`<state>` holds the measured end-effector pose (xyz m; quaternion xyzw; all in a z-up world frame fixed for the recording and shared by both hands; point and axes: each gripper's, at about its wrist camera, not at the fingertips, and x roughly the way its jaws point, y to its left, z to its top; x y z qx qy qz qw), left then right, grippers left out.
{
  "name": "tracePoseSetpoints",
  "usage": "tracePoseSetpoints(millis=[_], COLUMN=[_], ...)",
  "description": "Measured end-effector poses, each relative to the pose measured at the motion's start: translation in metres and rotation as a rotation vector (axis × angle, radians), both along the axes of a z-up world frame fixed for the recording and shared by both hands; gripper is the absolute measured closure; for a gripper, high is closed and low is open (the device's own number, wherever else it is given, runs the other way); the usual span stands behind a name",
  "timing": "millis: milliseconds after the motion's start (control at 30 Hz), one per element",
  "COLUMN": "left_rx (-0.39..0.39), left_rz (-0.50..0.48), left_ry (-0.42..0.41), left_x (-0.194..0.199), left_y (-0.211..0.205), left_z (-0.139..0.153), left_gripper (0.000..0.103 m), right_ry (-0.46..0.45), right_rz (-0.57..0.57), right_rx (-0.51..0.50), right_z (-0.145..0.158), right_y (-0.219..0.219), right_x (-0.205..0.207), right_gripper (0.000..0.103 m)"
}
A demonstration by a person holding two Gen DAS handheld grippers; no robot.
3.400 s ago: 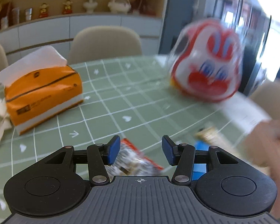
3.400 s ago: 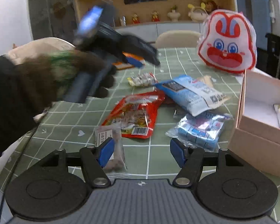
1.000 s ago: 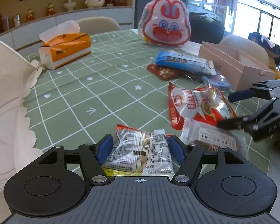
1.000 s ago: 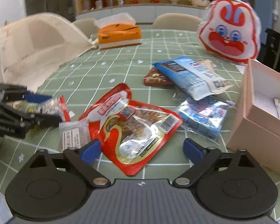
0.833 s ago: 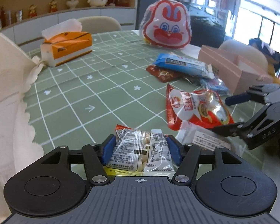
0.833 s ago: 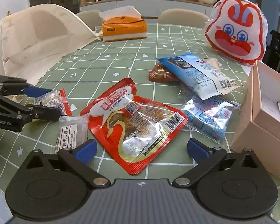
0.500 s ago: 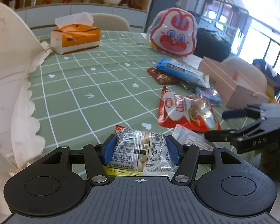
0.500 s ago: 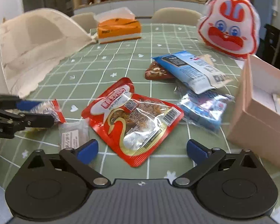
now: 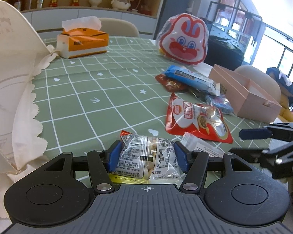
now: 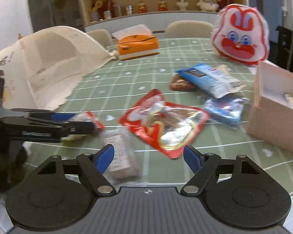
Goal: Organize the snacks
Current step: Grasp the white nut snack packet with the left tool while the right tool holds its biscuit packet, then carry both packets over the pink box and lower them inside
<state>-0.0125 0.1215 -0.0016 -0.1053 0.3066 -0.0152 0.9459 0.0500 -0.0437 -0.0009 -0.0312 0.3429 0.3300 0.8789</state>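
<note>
My left gripper (image 9: 147, 157) is shut on a clear nut snack packet (image 9: 146, 156) with a red and yellow edge; it also shows in the right wrist view (image 10: 84, 121). My right gripper (image 10: 148, 156) is open and empty, just above a small clear biscuit packet (image 10: 121, 156). A big red snack bag (image 10: 164, 124) lies in front of it, also in the left wrist view (image 9: 195, 119). A blue packet (image 10: 209, 80), a small blue candy bag (image 10: 223, 110) and a brown packet (image 10: 180, 83) lie beyond. The pink box (image 10: 273, 115) stands at the right.
A rabbit-face bag (image 10: 241, 35) stands at the far right of the green checked tablecloth (image 9: 84, 105). An orange tissue box (image 9: 83, 41) sits at the back. A cream mesh food cover (image 9: 7, 89) fills the left side. Chairs stand behind the table.
My left gripper closed on the nut packet and keeps hold of it, lifting slightly. My right gripper narrowed its jaws a little and moved left toward the small biscuit packet.
</note>
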Motion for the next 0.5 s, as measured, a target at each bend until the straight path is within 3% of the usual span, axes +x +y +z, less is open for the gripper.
tracePoseSetpoints(millis=[167, 433, 467, 500], left_rx=[-0.002, -0.005, -0.005, -0.005], left_rz=[0.001, 0.0, 0.0, 0.0], left_ry=[-0.002, -0.004, -0.004, -0.004], left_x=[0.0, -0.001, -0.001, -0.001], left_y=[-0.001, 0.001, 0.001, 0.001], left_z=[0.0, 0.0, 0.0, 0.0], left_gripper=[0.039, 0.039, 0.039, 0.039], right_ry=[0.058, -0.049, -0.051, -0.048], right_rz=[0.04, 0.088, 0.086, 0.084], right_rx=[-0.01, -0.129, -0.128, -0.126], right_z=[-0.01, -0.012, -0.012, -0.011], right_y=[0.024, 0.053, 0.054, 0.054], right_x=[-0.004, -0.022, -0.021, -0.019], right_gripper=[0.022, 0.024, 0.026, 0.035])
